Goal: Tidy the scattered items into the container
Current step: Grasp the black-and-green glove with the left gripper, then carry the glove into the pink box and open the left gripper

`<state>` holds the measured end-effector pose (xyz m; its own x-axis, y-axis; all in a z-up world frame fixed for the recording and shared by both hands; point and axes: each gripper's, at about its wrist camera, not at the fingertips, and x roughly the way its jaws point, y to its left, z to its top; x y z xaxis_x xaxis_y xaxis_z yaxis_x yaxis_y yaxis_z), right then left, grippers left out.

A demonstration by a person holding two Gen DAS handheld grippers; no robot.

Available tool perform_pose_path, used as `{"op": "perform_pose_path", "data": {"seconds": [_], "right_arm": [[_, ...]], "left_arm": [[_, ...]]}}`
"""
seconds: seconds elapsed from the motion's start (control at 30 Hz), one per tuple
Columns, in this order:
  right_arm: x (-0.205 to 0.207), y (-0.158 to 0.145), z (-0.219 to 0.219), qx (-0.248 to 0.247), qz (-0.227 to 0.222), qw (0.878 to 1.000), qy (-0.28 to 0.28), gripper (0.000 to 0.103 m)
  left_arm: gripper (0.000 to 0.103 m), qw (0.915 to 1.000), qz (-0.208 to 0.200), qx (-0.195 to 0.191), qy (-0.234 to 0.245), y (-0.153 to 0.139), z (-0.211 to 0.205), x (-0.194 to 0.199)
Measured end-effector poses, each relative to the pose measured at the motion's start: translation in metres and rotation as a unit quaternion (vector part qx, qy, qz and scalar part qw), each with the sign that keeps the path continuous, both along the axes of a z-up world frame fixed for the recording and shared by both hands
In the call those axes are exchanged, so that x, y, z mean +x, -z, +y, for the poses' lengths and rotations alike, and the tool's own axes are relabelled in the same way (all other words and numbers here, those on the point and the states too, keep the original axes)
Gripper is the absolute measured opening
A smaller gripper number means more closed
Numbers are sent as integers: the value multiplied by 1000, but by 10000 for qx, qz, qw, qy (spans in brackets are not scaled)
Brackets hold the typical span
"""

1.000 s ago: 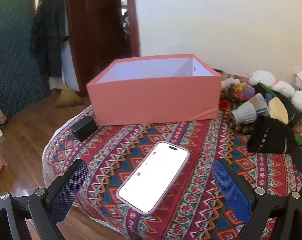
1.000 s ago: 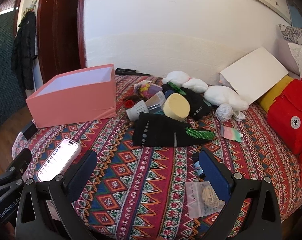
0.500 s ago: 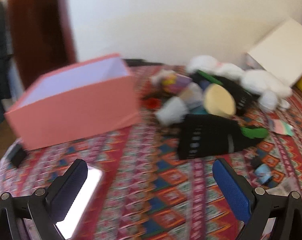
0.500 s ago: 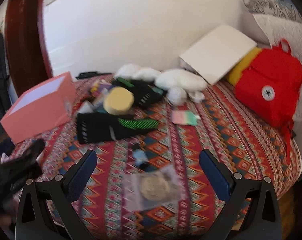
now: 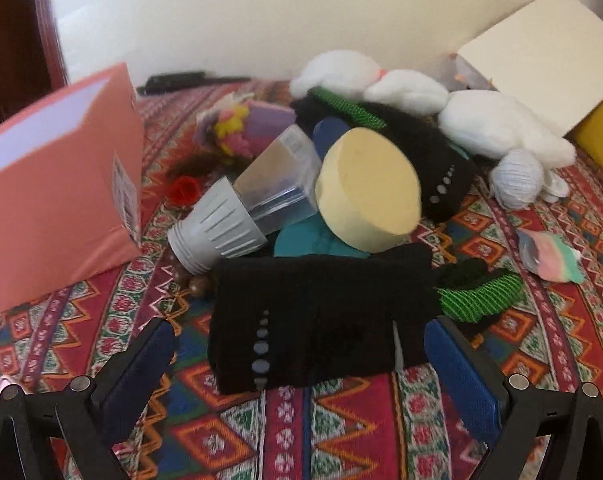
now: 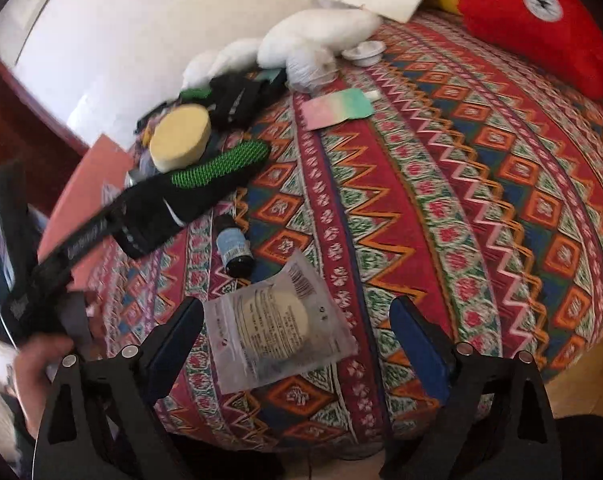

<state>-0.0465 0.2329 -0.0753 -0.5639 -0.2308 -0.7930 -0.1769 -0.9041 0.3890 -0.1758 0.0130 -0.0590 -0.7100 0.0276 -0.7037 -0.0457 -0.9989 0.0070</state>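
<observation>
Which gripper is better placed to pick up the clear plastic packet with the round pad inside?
Right. The right gripper hangs open directly over the clear plastic packet, its blue fingers either side. The left gripper points at the black knitted glove instead.

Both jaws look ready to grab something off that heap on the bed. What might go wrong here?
The black sock between the open left gripper lies under the yellow sponge and grey-capped bottle; lifting it may topple them. The clear packet between the open right gripper, whose jaws have just been closing, lies flat and slippery, so it could slide out. The small vial beside it might roll.
</observation>
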Motion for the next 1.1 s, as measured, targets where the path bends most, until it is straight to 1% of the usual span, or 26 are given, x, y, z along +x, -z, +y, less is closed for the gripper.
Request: {"op": "perform_pose_path", "data": {"seconds": [0.03,0.07,0.1,0.13,0.17,0.2,0.23,0.27,0.3,0.33,0.37,0.4,0.43,0.47,0.5,0.6,0.67,0.77,0.9,1.0,1.1], "right_arm": [[-5,6,-6,38,-98,9999,-119,93],[-11,13,-13,17,-233,9993,-287,86],[-17,21,-19,11,-403,9981,-460,83],[-21,25,-25,125,-496,9972,-550,81],[-21,24,-31,375,-458,9965,-595,74],[-21,23,-37,570,-392,9954,-665,67],[-22,23,-40,612,-372,9944,-774,47],[-22,23,-42,566,-361,9941,-856,40],[-22,22,-42,477,-335,9942,-898,34],[-21,21,-41,376,-315,9944,-937,21],[-19,21,-40,261,-306,9944,-974,15],[-17,22,-39,136,-305,9943,-1009,14],[-16,21,-37,50,-301,9942,-1027,12],[-14,20,-36,-2,-281,9943,-1029,11],[-13,18,-35,-52,-250,9944,-1029,11],[-7,15,-31,-243,-133,9943,-1033,9],[-3,12,-30,-361,-51,9940,-1032,7],[4,6,-26,-411,96,9943,-982,6],[12,-6,-20,-302,308,9956,-834,5],[22,-21,-16,-2,536,9962,-688,5],[25,-38,-12,324,733,9953,-544,5]], "left_arm": [[103,10000,-36,39,2,2,0,-5],[103,9999,-79,72,17,6,0,-11],[103,9999,-114,94,41,8,1,-15],[103,9998,-156,117,81,12,3,-20],[103,9996,-223,151,123,15,5,-25],[103,9992,-335,189,148,20,7,-30],[103,9985,-469,218,160,24,8,-35],[103,9973,-661,258,186,30,10,-39],[100,9958,-828,314,241,35,12,-41],[86,9940,-970,368,341,39,15,-43],[74,9920,-1115,375,468,44,18,-43],[55,9914,-1150,314,535,45,22,-42],[23,9917,-1097,292,596,43,24,-39],[18,9906,-1093,425,705,40,25,-37],[17,9890,-1090,608,791,36,25,-34],[15,9861,-991,925,960,25,26,-21],[15,9815,-1002,1193,1112,17,27,-10],[15,9754,-968,1469,1329,2,29,9],[14,9692,-854,1716,1549,-19,28,29],[14,9630,-763,1969,1674,-37,23,41],[14,9593,-564,2092,1811,-58,18,54]]}}
